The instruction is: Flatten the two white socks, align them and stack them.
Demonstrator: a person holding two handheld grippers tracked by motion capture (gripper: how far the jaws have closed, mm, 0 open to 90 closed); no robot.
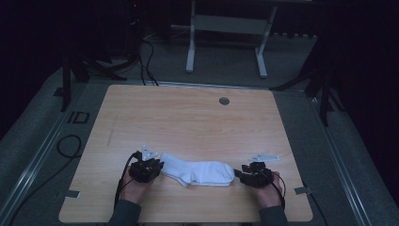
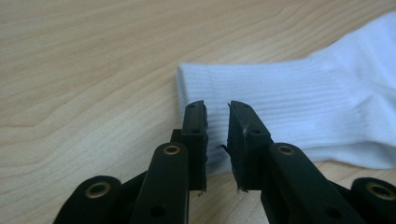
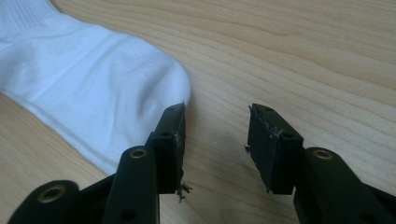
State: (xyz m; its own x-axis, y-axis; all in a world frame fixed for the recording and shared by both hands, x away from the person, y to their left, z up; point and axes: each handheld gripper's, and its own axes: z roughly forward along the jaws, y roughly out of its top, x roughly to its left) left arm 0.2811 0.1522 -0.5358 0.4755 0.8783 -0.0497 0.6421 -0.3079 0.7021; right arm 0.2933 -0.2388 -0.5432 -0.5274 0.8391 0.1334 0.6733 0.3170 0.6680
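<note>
Sock (image 2: 289,107) toe — cut off, right edge

White sock (image 1: 198,172) lies flat w/ cuff left, toe right, near front edge.

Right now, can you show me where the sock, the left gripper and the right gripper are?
sock (image 1: 200,171), high view, middle of the white foot part.
left gripper (image 2: 216,114), left gripper view, gap between its jaw tips, over the sock's cuff.
right gripper (image 3: 215,116), right gripper view, gap between its jaw tips, beside the toe.

left gripper (image 2: 217,116): jaws slightly apart, over cuff edge | white sock (image 2: 299,107): flat on wooden table (image 2: 84,70)
</note>
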